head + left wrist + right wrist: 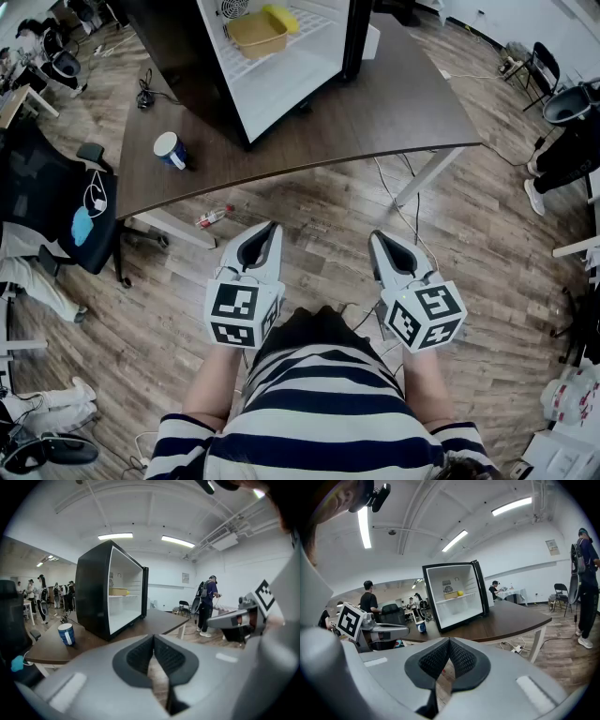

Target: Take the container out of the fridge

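Left gripper point(272, 227), right gripper point(378, 237), both closed; one container point(255, 34); one fridge point(192, 66)

Wood-plank floor point(319, 234) is seen throughout. A dark brown table point(403, 103) on white legs is placed centrally. A black office chair point(47, 202) is set at its left, a folding chair point(544, 64) far right. Cables point(398, 202) are trailed under the table. White walls point(520, 573) and ceiling are lit by strip lights point(511, 506); exposed pipes point(234, 522) are run overhead.

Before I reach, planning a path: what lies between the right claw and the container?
Head view: only floor, bare table, then the open fridge holding the container.
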`<state>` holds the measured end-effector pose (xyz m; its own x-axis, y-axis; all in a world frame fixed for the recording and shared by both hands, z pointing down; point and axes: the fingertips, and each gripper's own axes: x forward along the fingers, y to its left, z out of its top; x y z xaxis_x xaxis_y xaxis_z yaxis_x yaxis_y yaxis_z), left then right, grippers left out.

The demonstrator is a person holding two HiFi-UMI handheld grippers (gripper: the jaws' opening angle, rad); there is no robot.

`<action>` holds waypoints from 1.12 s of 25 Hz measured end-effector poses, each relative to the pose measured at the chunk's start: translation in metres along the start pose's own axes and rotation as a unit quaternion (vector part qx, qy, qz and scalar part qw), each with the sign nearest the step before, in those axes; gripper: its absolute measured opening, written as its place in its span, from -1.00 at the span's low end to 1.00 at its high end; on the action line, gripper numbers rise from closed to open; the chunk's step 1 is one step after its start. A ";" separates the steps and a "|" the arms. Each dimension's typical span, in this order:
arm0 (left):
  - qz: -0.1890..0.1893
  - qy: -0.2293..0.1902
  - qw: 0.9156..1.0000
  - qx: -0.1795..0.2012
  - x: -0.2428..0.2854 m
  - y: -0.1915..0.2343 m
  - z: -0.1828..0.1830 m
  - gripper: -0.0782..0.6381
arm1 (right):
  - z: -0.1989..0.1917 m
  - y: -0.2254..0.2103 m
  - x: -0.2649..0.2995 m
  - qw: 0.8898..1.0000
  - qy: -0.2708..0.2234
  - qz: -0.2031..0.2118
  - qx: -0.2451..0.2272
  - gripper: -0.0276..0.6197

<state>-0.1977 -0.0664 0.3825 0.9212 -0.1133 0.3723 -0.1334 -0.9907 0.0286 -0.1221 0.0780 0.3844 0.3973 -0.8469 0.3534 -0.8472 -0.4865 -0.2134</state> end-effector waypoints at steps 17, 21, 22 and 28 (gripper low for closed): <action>0.005 -0.007 1.000 0.023 0.021 -0.031 0.013 -0.78 | -0.001 -0.031 0.001 1.000 0.008 0.028 0.008 -0.92; 0.007 -0.009 1.000 0.023 0.029 -0.045 0.015 -0.78 | 0.000 -0.042 0.000 0.999 0.011 0.041 0.004 -0.92; 0.010 -0.010 1.000 0.025 0.032 -0.048 0.016 -0.78 | 0.000 -0.044 0.000 0.999 0.012 0.045 0.002 -0.92; 0.026 -0.012 0.999 0.037 0.041 -0.064 0.024 -0.78 | 0.002 -0.058 -0.004 0.998 0.015 0.062 -0.006 -0.92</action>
<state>-0.1428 -0.0095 0.3739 0.9225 -0.1647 0.3491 -0.1539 -0.9864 -0.0585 -0.0737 0.1090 0.3931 0.2778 -0.8940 0.3515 -0.8935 -0.3748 -0.2472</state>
